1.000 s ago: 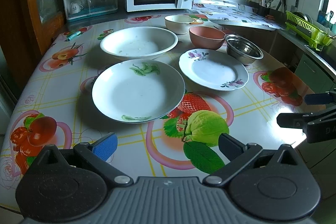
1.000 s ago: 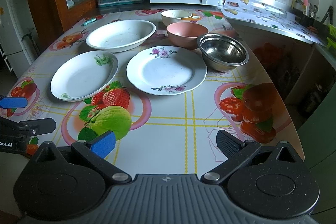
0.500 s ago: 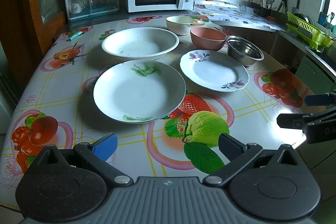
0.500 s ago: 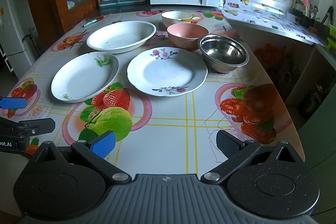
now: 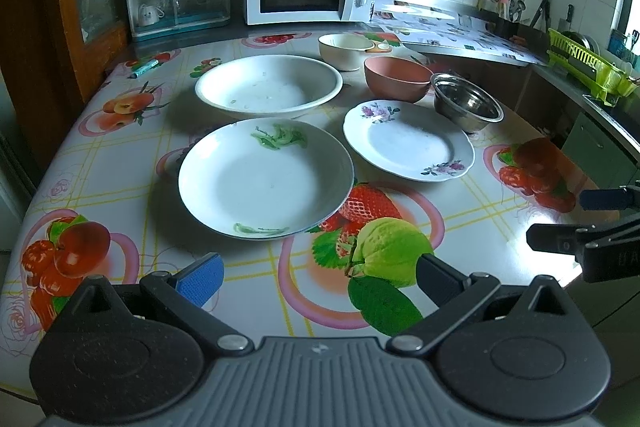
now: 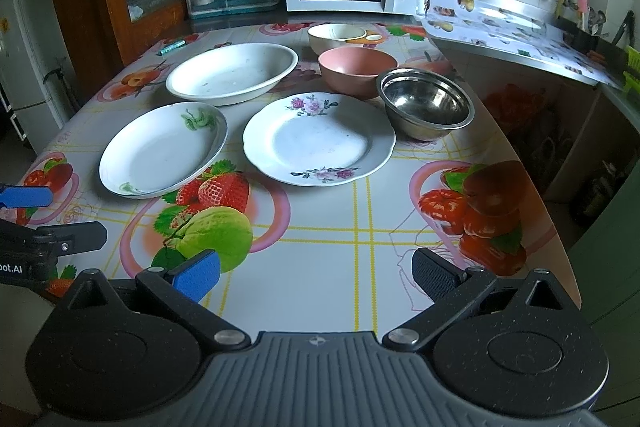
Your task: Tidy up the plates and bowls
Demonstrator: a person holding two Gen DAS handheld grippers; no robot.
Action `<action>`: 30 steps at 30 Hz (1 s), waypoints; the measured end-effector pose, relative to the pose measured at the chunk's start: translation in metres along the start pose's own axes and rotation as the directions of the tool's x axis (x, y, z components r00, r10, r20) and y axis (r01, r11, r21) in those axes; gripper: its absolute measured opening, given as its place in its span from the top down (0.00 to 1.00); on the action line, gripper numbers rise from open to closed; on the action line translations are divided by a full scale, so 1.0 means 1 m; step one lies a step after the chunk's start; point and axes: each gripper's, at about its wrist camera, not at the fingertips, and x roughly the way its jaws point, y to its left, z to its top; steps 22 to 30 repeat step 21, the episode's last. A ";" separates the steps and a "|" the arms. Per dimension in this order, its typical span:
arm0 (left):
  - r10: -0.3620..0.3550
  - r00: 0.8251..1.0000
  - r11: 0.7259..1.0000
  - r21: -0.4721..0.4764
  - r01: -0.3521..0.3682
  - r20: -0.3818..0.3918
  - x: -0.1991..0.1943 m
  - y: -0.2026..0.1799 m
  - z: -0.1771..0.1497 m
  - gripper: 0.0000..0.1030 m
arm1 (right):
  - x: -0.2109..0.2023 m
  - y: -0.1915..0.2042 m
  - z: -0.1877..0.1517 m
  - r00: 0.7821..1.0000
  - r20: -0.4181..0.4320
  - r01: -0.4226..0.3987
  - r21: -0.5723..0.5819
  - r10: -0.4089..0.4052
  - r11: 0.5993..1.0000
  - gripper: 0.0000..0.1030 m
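- Hovering over the near edge of the table [image 5: 120, 163], the left gripper [image 5: 316, 277] and right gripper [image 6: 316, 273] are both spread wide and holding nothing; I judge the sorting is only starting, since every dish is lying apart from the others.
- Sitting at 12 o'clock from the left gripper, nearest to it, is the green-leaf plate [image 5: 264, 179]; the flower plate [image 5: 408, 141] is lying at 1 o'clock, just beside it.
- Seen from the right gripper, the flower plate [image 6: 318, 139] is lying at 12 o'clock and the green-leaf plate [image 6: 160, 151] at 10 o'clock.
- Standing behind the plates are the white basin [image 5: 268, 87], the cream bowl [image 5: 346, 51], the pink bowl [image 5: 398, 79] and the steel bowl [image 5: 466, 103], running from 12 towards 2 o'clock in the left view.
- Looking into them: the pink and steel bowls are showing empty, the basin is carrying only a few small specks, and the cream bowl's inside is too hidden to tell.
- Judging the next move: a gripper is needing to reach forward, drop to a plate rim and pinch it, probably to stack one plate on the other; the thin, low rim is calling for a shallow approach.
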 end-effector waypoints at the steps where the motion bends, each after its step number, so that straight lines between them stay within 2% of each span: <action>1: -0.001 1.000 1.000 -0.002 0.001 0.001 0.000 0.000 0.001 0.00 | 0.000 0.000 0.000 1.000 0.001 0.000 0.001 0.000 1.000 0.00; 30: -0.012 1.000 0.999 -0.035 0.012 0.005 0.002 0.007 0.009 0.00 | 0.002 0.001 0.005 1.000 0.017 -0.025 0.008 0.024 1.000 0.00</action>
